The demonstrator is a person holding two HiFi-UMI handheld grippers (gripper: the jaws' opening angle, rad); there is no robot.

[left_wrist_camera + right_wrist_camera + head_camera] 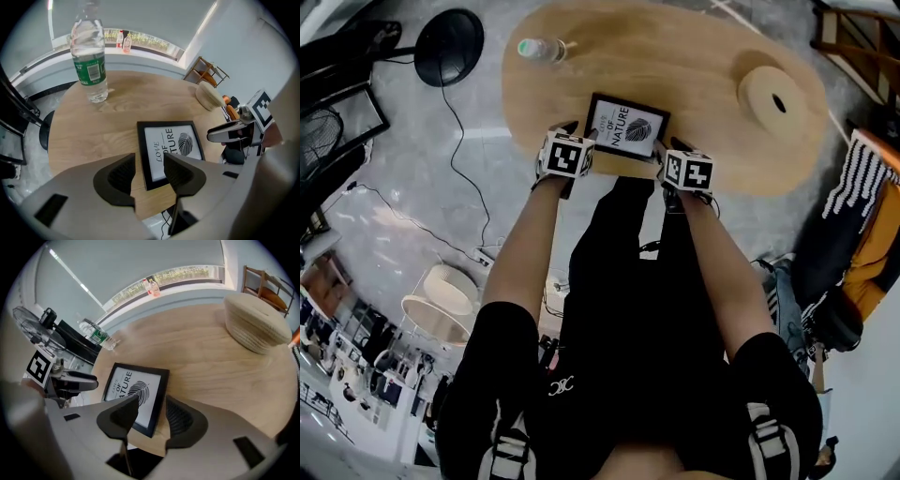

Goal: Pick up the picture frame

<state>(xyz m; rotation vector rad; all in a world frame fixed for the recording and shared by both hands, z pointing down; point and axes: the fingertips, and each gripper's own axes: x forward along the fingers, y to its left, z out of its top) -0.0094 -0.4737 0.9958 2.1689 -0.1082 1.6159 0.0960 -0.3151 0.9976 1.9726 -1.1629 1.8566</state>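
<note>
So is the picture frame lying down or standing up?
Lying down. The picture frame rests flat, face up, on the table.

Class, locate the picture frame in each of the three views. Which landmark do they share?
Head view: picture frame upper centre, at the table's near edge.
Left gripper view: picture frame below centre, slightly right.
Right gripper view: picture frame below centre, slightly left.
Shared landmark: water bottle.

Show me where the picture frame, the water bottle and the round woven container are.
picture frame (626, 126), head view, on its white print.
water bottle (90, 70), left gripper view, on its green label.
round woven container (255, 324), right gripper view, on its side wall.
</note>
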